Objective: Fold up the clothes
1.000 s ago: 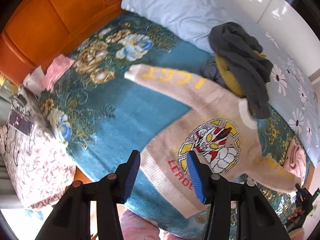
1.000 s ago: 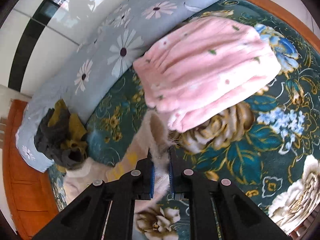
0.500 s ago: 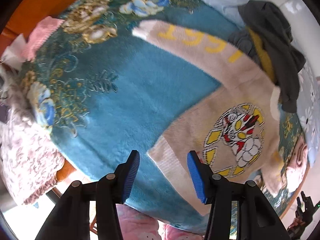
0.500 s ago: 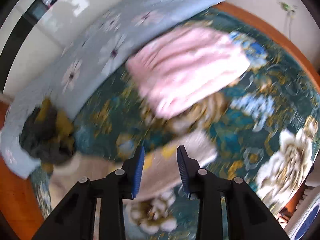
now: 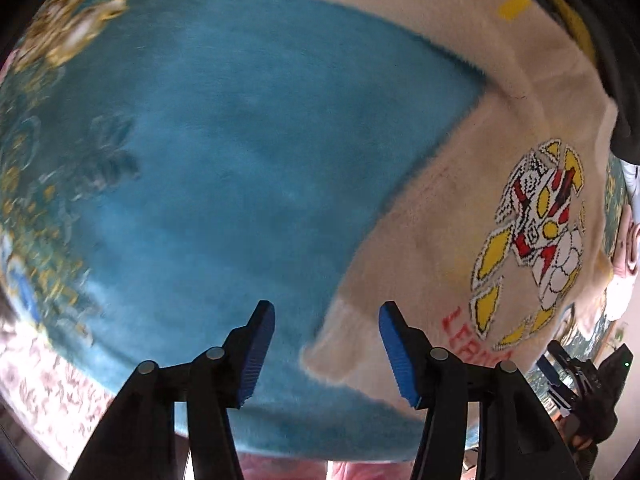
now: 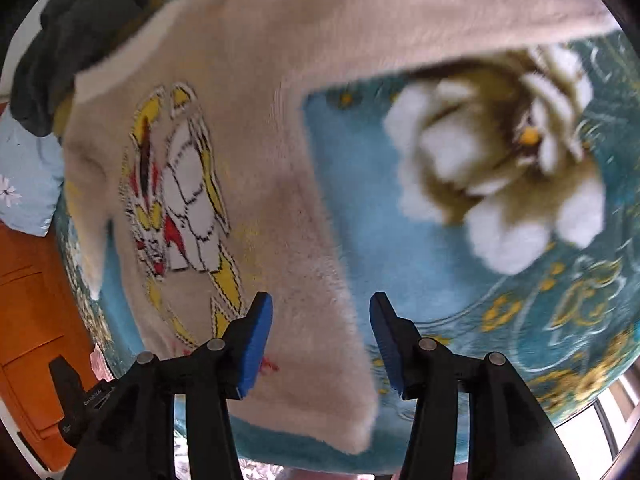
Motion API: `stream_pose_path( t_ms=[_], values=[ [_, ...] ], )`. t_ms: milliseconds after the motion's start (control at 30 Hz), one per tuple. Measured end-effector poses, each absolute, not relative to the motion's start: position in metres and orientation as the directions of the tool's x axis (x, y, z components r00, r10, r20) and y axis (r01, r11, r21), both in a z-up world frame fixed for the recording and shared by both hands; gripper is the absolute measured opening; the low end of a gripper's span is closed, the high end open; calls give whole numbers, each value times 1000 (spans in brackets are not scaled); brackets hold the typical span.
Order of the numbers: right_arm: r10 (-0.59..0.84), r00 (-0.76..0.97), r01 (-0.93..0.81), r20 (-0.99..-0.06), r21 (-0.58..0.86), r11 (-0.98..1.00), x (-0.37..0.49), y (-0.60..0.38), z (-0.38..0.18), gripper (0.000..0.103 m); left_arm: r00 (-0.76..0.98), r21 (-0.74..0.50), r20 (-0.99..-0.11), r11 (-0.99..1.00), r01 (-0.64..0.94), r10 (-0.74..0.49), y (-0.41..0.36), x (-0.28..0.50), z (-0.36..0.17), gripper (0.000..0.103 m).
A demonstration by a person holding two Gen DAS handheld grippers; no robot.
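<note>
Now the beige sweater (image 5: 460, 216) is lying flat on the teal floral blanket (image 5: 240, 152), its printed front facing up. Over the sweater's one hem corner the left gripper (image 5: 326, 354) is hovering with jaws spread wide, holding nothing. Over the sweater's other hem corner the right gripper (image 6: 320, 344) is hovering too, also wide apart and empty. Beside the sweater's collar a dark grey garment (image 6: 68, 44) is lying in a heap.

Sweater (image 5: 500, 184) flat on blanket (image 5: 240, 160), clothes pile (image 6: 68, 40) prob. behind collar.
</note>
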State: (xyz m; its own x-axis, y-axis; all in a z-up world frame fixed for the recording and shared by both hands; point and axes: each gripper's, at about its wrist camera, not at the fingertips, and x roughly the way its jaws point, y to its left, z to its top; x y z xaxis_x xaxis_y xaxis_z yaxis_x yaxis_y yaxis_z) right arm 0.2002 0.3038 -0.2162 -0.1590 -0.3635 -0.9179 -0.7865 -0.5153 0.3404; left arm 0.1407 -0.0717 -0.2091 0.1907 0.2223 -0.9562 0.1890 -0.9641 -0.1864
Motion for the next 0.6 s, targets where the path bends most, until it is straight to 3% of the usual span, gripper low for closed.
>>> stream_pose_path(
  t_ms=[233, 600],
  values=[
    [-345, -110, -800, -932, 289, -525, 184, 297, -231, 55, 214, -222, -940, -952, 212, 267, -56, 136, -243, 60],
    [-301, -114, -776, -947, 274, -568, 171, 309, -232, 55, 167, -289, -928, -927, 239, 332, -52, 148, -247, 58]
  ],
)
